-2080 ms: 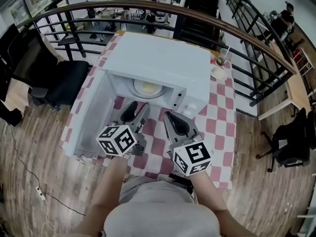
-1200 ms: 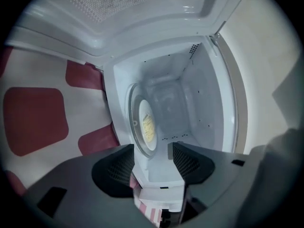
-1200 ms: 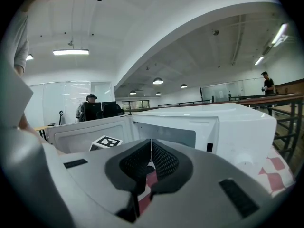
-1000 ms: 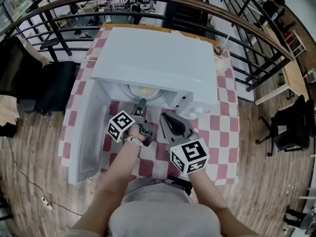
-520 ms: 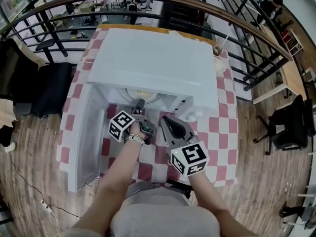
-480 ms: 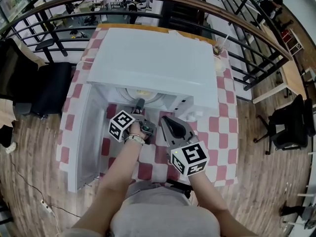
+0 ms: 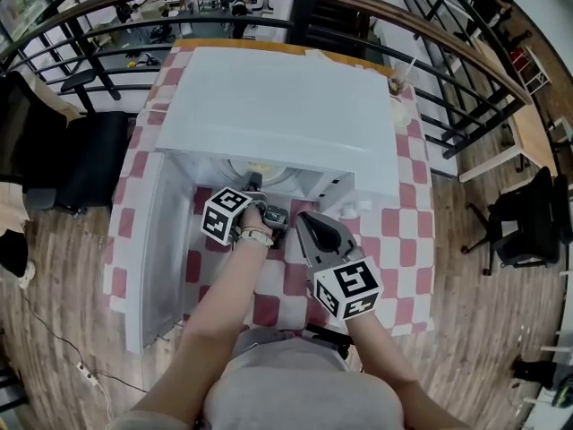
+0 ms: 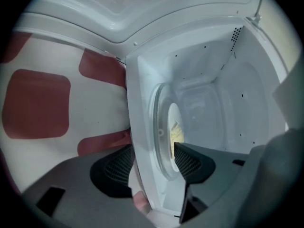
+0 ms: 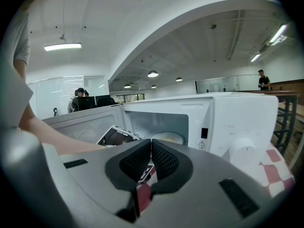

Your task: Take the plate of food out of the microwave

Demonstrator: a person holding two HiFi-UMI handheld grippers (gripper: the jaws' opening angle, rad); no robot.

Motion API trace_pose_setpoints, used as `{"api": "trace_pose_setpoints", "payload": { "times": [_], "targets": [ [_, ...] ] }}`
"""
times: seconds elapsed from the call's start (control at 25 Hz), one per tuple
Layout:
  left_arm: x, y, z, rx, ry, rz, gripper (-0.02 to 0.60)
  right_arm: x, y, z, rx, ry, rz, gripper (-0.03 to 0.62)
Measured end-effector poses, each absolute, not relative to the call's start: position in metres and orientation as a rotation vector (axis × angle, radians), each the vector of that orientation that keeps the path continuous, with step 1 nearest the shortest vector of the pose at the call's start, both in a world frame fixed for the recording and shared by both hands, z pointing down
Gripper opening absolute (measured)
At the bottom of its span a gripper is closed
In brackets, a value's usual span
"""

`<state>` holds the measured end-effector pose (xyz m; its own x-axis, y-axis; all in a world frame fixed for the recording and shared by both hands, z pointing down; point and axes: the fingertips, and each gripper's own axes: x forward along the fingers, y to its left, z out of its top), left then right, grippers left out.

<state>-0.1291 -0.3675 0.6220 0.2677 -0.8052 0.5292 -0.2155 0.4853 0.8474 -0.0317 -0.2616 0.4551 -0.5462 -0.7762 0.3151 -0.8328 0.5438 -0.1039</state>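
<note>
- Right gripper (image 9: 151, 156): nearest the person, in front of the microwave (image 7: 277, 106) and right of its mouth. Its jaws are pressed together with nothing between them, above the red-and-white checked tablecloth (image 7: 394, 231).
- Left gripper (image 8: 152, 152): at the microwave's mouth, rolled onto its side. Its jaws stand wide apart and have just been opening. The microwave's front sill and the near rim of the glass turntable (image 8: 159, 127) show in the gap, and the pads press on neither.
- Microwave door (image 7: 157, 249): swung fully open to the left of the cavity.
- Plate of food (image 8: 174, 129): inside the microwave, on the turntable at the middle of the cavity floor. It carries pale yellow food and lies just beyond the left gripper's tips.
- Control knob (image 9: 242, 148): on the microwave's front panel, right of the cavity.
- Cup with a straw (image 7: 400, 107): on the tablecloth off the microwave's far right corner.
- Black office chair (image 7: 94, 159): on the wooden floor to the left of the microwave, past the table's edge.
</note>
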Motion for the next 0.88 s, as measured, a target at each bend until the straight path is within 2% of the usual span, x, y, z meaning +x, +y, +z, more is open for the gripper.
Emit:
{"api": "trace_pose_setpoints", "payload": {
  "times": [0.2,0.88],
  "targets": [
    [-0.128,-0.371,0.630,0.952,-1.262,-0.511,0.291,-0.034,-0.264,0.455,1.354,-2.546,0.355,0.027],
    [-0.131,-0.371,0.630,0.923,-1.259,-0.522,0.276,-0.028,-0.257,0.459,1.372,-2.527,0.374,0.026]
  ]
}}
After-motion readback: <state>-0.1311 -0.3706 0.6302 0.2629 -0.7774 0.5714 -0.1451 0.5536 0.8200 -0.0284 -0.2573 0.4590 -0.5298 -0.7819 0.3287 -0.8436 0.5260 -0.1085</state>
